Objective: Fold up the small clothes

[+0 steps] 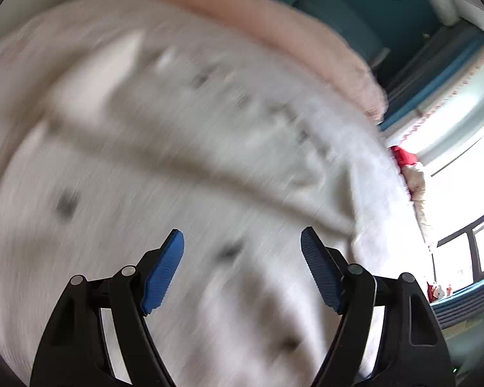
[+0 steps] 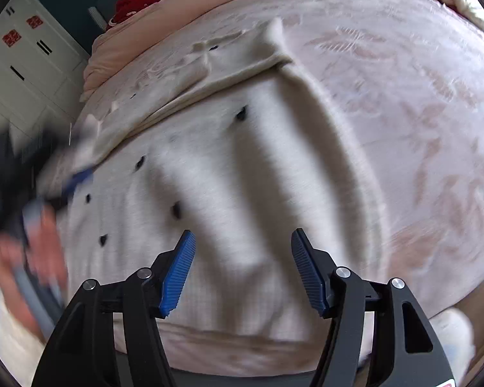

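Your left tool points steeply down at the bed, its blue pads spread wide with nothing between them; only blurred pale cloth lies beneath. Your right tool is angled down as well, pads parted and empty, hanging over the near part of the garment.

That garment, a white piece dotted with small dark marks, lies spread on the bedcover, reaching close to the bed's near edge. Its far portion is turned back, showing a cream underside along a diagonal fold. Two long raised creases run from the fold toward you.

The right wrist view gives you what the left cannot: the garment's whole outline, the faint pink leaf pattern of the bedcover, and your left hand at the bed's left edge, smeared by motion, gripping the handle of the left tool, whose blue fingertip sits near the garment's left border. Whether it touches the cloth you cannot tell.

The left wrist view is heavily blurred, yet it alone shows the bright window past the bed's far side and the pink quilt rolled along the far edge.
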`<state>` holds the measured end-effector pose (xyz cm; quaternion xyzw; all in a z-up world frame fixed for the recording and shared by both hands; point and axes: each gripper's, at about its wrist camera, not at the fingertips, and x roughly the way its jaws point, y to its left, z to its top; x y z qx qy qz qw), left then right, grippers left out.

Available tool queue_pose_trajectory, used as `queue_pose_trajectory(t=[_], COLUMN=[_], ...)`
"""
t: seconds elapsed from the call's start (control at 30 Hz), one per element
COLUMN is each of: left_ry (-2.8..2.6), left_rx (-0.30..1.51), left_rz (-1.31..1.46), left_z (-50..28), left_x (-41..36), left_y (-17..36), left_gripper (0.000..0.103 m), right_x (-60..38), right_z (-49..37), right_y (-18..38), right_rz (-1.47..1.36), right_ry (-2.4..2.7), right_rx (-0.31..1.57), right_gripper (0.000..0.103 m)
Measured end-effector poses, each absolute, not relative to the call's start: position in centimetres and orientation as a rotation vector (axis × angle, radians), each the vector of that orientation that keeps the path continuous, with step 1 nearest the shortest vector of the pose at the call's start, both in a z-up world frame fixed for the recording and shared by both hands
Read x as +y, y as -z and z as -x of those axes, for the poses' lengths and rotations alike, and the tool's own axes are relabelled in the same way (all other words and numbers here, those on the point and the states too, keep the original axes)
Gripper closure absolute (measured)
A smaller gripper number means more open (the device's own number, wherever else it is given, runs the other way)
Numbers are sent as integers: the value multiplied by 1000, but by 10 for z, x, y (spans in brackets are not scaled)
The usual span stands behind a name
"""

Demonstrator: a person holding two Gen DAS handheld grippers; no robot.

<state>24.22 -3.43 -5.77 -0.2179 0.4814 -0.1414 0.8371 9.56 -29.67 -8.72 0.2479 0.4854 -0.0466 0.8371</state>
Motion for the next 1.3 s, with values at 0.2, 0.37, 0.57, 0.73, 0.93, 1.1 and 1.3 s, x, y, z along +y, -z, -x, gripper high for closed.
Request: queue_pose_trajectory(t=[0.2, 0.37, 0.57, 0.73, 0.93, 1.1, 1.3], left_ry=[165, 217, 234, 270, 294, 202, 32], left_rx=[1080, 1080, 1062, 1053, 972, 933, 993], left_rz=[449, 449, 410, 407, 782, 1093, 1327], left_z=[-173, -147, -147, -145, -201, -292, -353], left_x=[47, 70, 64, 69, 108, 132, 141], left_y=[93, 96, 99, 97, 72, 86, 127], left_gripper=[31, 36, 31, 30, 30, 30, 96], right_x=[-307, -299, -294, -291, -272, -257, -258], right_z=[-160, -259, -341, -367, -373, -369, -380], right_y=[75, 72, 108, 122, 79, 38, 17], right_rz=[-521, -536, -680, -737, -676, -563, -498], right_ry=[0, -22, 43, 75, -13, -67, -97], right_rx=[966, 936, 1034, 1011, 880, 821, 820], right_gripper=[41, 41, 40, 85, 96, 96, 96])
